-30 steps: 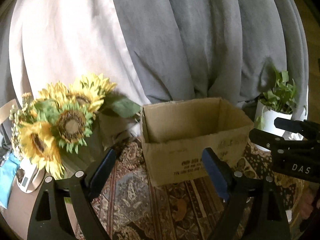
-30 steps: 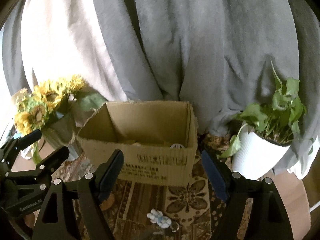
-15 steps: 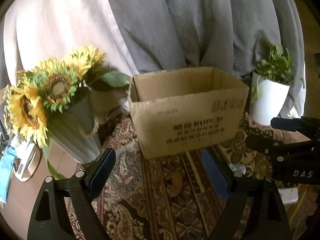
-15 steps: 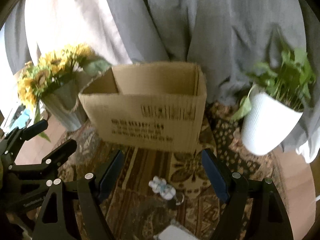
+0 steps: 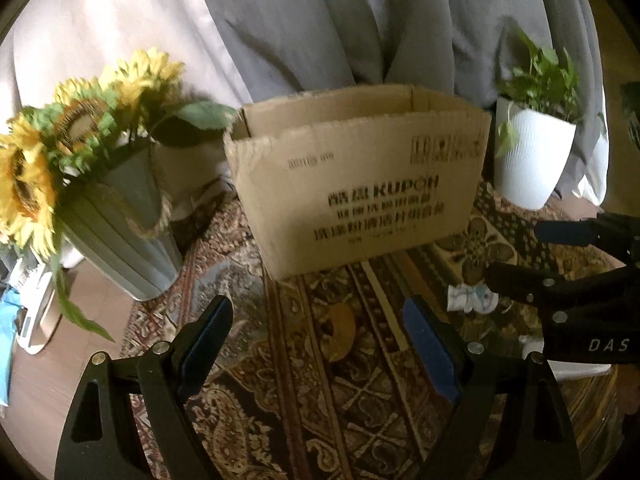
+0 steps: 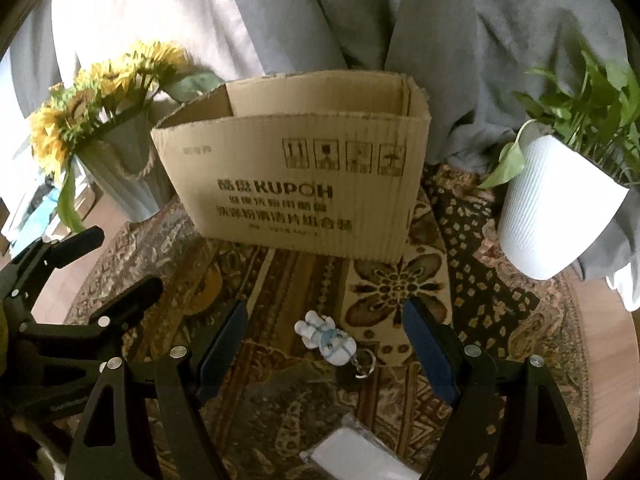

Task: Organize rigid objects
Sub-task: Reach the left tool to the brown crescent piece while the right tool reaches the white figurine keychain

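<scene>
An open cardboard box (image 5: 356, 192) (image 6: 296, 184) stands on a patterned rug (image 5: 320, 392) (image 6: 480, 300). A small white-and-blue figure keychain (image 6: 326, 338) lies on the rug between my right gripper's (image 6: 324, 344) open fingers; it also shows in the left wrist view (image 5: 470, 298). A yellow-orange ring-shaped object (image 5: 340, 332) lies between my left gripper's (image 5: 318, 334) open fingers. A white packet (image 6: 352, 456) lies at the near edge. Both grippers are empty.
A grey vase of sunflowers (image 5: 116, 216) (image 6: 116, 160) stands left of the box. A white potted plant (image 5: 532, 156) (image 6: 560, 204) stands to its right. Grey and white cloth hangs behind. Small items (image 5: 28, 312) lie on the wooden floor at far left.
Both grippers have dropped lower toward the rug and tilted down. The keychain, the yellow object and the white packet now sit nearer in view. The jaws stay open.
</scene>
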`<state>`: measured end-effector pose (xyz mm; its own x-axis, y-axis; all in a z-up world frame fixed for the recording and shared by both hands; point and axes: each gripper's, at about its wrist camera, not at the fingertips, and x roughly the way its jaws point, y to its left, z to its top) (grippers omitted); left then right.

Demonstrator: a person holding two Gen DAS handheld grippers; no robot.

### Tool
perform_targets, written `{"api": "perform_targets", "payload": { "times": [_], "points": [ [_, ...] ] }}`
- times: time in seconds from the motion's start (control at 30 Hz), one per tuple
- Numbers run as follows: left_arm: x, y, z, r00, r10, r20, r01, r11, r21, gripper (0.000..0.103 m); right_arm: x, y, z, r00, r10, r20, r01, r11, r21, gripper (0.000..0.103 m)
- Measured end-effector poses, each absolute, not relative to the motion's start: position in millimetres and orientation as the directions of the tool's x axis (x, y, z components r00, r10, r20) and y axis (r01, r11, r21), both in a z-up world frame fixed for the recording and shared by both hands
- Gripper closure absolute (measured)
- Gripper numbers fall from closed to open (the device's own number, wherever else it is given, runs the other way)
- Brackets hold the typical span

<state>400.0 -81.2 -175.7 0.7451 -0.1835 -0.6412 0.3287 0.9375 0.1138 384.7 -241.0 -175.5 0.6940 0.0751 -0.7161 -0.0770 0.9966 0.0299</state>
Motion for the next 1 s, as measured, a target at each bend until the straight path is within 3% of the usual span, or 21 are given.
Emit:
{"api": "perform_targets", "payload": {
  "times": [0.67,1.0],
  "points": [
    [434,-93,-228,0.625,-0.218,-0.75,0.374,0.927,0.042,0.03,411,-248,-228,0.598,0.1,-0.795,-0.078,0.995,0.067,0.023],
    [448,-94,-243,0.574,-0.251,-0.78,0.37,0.929,-0.027,0.047,425,-249,-243,0.576,0.129,-0.808,-0.086,0.992,0.097,0.032]
  ]
}}
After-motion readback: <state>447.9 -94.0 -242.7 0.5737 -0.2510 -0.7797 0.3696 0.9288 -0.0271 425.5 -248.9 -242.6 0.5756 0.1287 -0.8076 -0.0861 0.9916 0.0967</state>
